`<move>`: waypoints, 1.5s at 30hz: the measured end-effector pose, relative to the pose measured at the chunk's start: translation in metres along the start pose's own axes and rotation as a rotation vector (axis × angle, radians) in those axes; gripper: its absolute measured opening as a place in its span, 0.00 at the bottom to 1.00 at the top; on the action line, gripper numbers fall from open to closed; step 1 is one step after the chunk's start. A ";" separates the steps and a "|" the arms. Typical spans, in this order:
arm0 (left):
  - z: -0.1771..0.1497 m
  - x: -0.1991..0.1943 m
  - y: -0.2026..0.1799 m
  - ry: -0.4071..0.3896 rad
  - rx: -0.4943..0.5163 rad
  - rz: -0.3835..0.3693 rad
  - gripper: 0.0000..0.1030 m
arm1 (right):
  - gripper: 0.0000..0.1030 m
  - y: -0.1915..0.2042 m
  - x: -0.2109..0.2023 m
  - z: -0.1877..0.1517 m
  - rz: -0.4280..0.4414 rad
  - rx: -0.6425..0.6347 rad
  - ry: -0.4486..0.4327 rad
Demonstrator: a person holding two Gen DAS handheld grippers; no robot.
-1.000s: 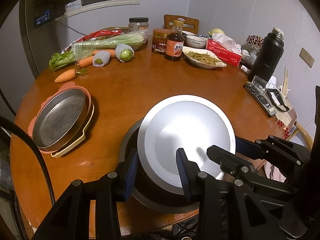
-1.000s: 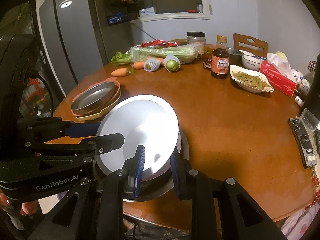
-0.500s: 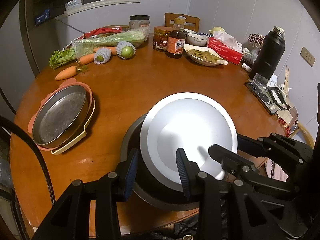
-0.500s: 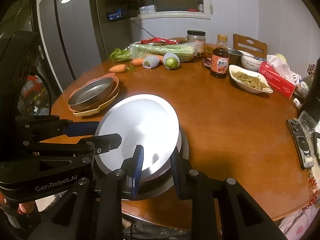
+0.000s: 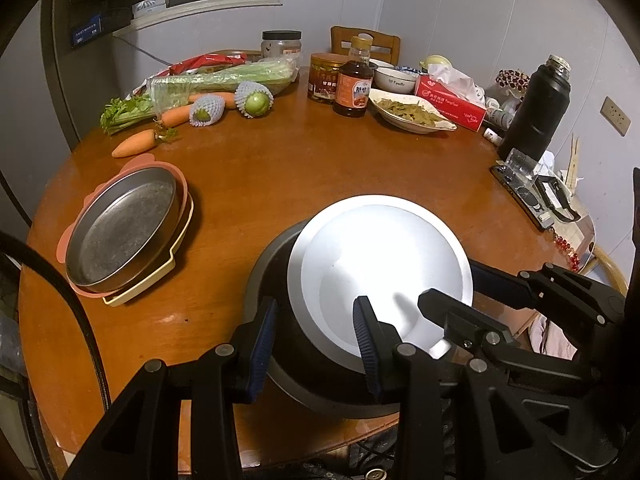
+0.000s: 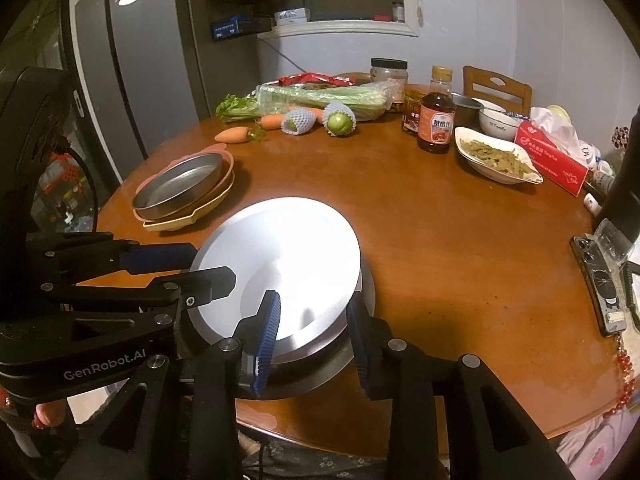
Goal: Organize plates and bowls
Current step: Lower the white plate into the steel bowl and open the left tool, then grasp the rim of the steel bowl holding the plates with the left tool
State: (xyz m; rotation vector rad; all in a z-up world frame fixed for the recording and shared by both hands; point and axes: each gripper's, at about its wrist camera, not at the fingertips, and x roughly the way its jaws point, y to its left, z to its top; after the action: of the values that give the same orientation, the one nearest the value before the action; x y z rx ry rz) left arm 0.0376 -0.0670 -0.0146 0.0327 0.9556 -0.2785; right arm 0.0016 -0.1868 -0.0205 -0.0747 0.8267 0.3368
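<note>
A white plate point(image 5: 384, 268) lies tilted on a dark metal bowl point(image 5: 280, 304) near the table's front edge; both also show in the right wrist view, the plate point(image 6: 280, 264) over the bowl point(image 6: 320, 364). My left gripper point(image 5: 314, 344) is open, its fingers astride the near rims of the plate and bowl. My right gripper point(image 6: 314, 332) is open, its fingers astride the plate's rim from the other side. A steel pan point(image 5: 120, 232) sits stacked in pink and yellow trays point(image 5: 176, 256) at the left.
A round wooden table point(image 5: 280, 168) holds carrots point(image 5: 134, 144), celery point(image 5: 220, 80), netted fruit point(image 5: 254, 100), a sauce bottle point(image 5: 354, 80), jars, a dish of food point(image 5: 412, 114), a tissue box point(image 5: 448, 100), a black flask point(image 5: 536, 108) and a phone point(image 6: 600, 284).
Both grippers and the views have risen and drawn back a little. The right gripper's fingers have spread wider around the plate's rim. The plate and bowl stay in place.
</note>
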 end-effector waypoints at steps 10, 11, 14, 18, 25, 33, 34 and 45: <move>0.000 -0.009 0.000 -0.024 -0.005 0.006 0.40 | 0.40 -0.001 -0.008 0.001 0.003 0.004 -0.024; 0.000 -0.010 0.000 -0.030 -0.008 0.007 0.41 | 0.41 -0.001 -0.009 0.001 0.003 0.005 -0.029; 0.000 -0.016 0.002 -0.046 -0.012 0.007 0.46 | 0.43 -0.002 -0.013 0.003 0.000 0.009 -0.042; 0.001 -0.021 0.006 -0.062 -0.021 0.009 0.47 | 0.46 -0.006 -0.016 0.005 -0.007 0.017 -0.055; 0.003 -0.020 0.014 -0.062 -0.049 0.018 0.55 | 0.48 -0.012 -0.017 0.009 -0.012 0.040 -0.065; 0.002 -0.011 0.039 -0.020 -0.155 -0.030 0.59 | 0.53 -0.026 -0.010 0.010 -0.010 0.097 -0.047; 0.002 -0.008 0.038 -0.014 -0.157 -0.042 0.60 | 0.54 -0.026 -0.008 0.009 -0.009 0.102 -0.040; 0.000 0.019 0.031 0.047 -0.153 -0.044 0.60 | 0.56 -0.032 0.018 0.002 0.021 0.153 0.032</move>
State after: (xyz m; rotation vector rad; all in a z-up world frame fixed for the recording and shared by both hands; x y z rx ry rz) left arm 0.0553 -0.0412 -0.0326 -0.1225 1.0230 -0.2449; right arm 0.0245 -0.2122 -0.0348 0.0717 0.8832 0.2912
